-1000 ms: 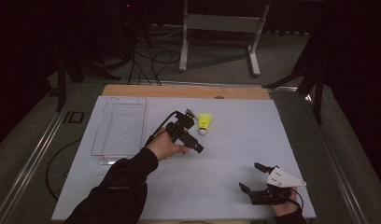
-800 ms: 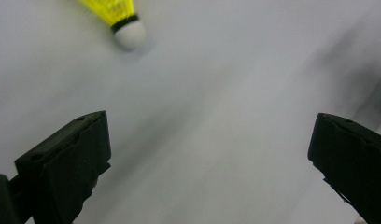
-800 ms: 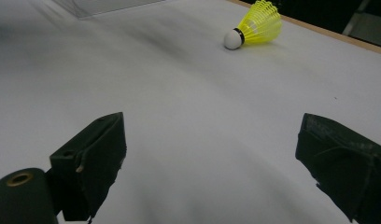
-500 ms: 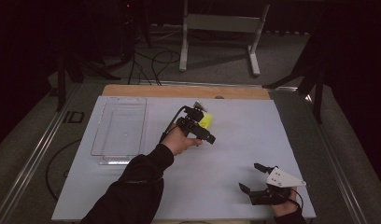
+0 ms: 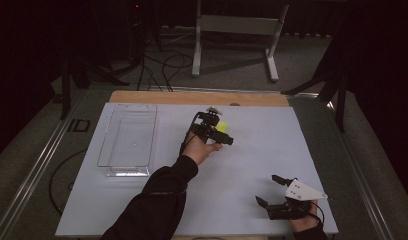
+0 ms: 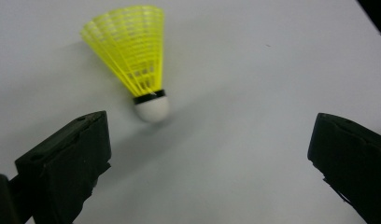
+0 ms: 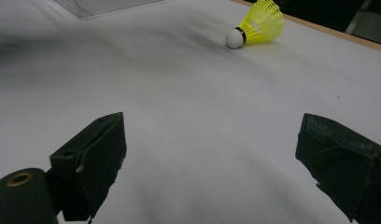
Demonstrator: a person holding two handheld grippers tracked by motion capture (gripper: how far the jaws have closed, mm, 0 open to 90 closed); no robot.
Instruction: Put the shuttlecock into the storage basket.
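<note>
High view: the left tongs point(image 5: 218, 136) hang over the middle of the white tabletop point(image 5: 252, 155), just beside a yellow shuttlecock point(image 5: 222, 127). A clear tray point(image 5: 128, 141) lies well apart at the left. The right tongs point(image 5: 275, 191) rest near the front right corner, jaws spread.

Left gripper view: jaws spread wide, holding nothing; the shuttlecock point(image 6: 135, 70) lies on its side just beyond them, white tip toward the camera.

Right gripper view: jaws released; the shuttlecock point(image 7: 257, 25) lies far off near the wooden edge.
</note>
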